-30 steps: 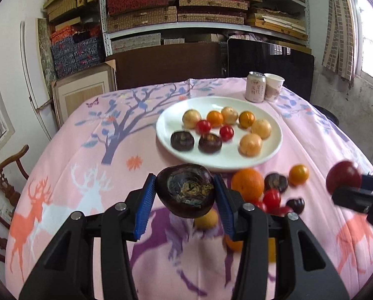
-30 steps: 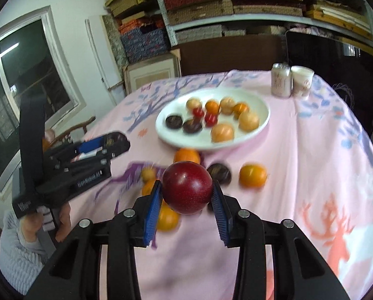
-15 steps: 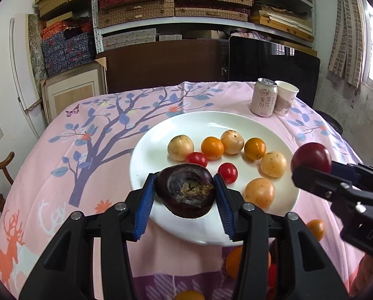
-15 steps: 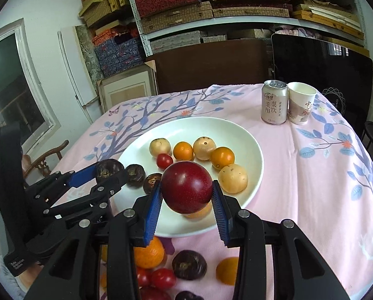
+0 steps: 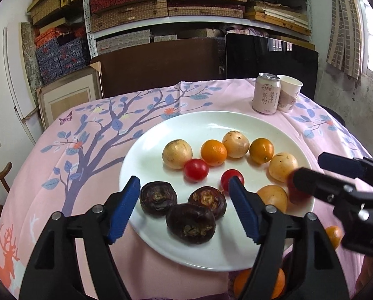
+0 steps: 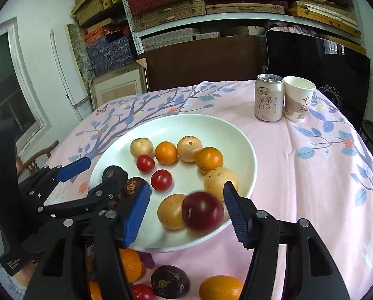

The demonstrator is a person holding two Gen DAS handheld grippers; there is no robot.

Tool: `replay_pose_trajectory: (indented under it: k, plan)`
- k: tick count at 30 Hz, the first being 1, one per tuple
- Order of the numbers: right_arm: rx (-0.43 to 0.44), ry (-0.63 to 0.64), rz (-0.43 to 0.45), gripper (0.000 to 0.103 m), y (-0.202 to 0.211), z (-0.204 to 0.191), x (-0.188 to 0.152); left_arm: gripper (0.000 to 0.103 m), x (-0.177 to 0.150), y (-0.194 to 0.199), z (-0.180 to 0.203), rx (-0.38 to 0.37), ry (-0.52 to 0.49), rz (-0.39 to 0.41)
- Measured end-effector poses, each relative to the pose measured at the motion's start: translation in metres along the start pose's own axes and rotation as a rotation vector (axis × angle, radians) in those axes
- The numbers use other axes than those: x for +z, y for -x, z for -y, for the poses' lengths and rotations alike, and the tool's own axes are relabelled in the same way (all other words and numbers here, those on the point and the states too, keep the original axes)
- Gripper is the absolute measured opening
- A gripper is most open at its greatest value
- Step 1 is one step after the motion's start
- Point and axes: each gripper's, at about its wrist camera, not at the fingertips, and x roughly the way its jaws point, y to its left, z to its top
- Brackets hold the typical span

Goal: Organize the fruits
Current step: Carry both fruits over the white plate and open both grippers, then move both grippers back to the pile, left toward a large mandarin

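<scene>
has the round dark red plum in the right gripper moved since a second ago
Yes. The round dark red plum has left the opening right gripper and dropped onto the white plate, beside a yellow fruit.

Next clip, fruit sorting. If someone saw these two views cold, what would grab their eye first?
Probably the white plate mid-table, loaded with yellow, orange, red and dark fruits. At its near edge a blurred dark red plum lies loose between the opening jaws of the right gripper, next to a yellow fruit. Beside it, the left gripper is opening around a dark brown fruit resting on the plate's near side, untouched by either pad.
</scene>
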Motion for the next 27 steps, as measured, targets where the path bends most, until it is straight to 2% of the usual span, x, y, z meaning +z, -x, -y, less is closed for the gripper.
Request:
replay_pose_trajectory:
  k: [5,11,13,17,20,23,27]
  plan:
    - [0.007,-0.022,0.019,0.062,0.010,0.005,-0.001,0.074,-0.003,0.010,-0.001,0.010,-0.004,0.011]
    - [0.012,-0.031,0.058,0.063,0.032,0.006,-0.010,0.079,-0.012,0.042,-0.007,0.029,0.022,0.049]
    - [0.006,-0.033,0.073,0.063,0.040,0.006,-0.017,0.084,-0.018,0.054,-0.011,0.031,0.038,0.059]
    - [-0.001,-0.052,0.082,0.065,0.058,0.010,-0.039,0.085,-0.039,0.078,-0.013,0.048,0.047,0.062]
    - [-0.003,-0.077,0.090,0.070,0.071,0.017,-0.056,0.087,-0.058,0.092,-0.013,0.057,0.042,0.053]
    - [-0.020,-0.101,0.106,0.075,0.084,0.022,-0.074,0.093,-0.076,0.107,-0.014,0.070,0.039,0.055]
    - [-0.036,-0.140,0.106,0.080,0.094,0.032,-0.095,0.094,-0.094,0.116,-0.019,0.028,0.063,0.017]
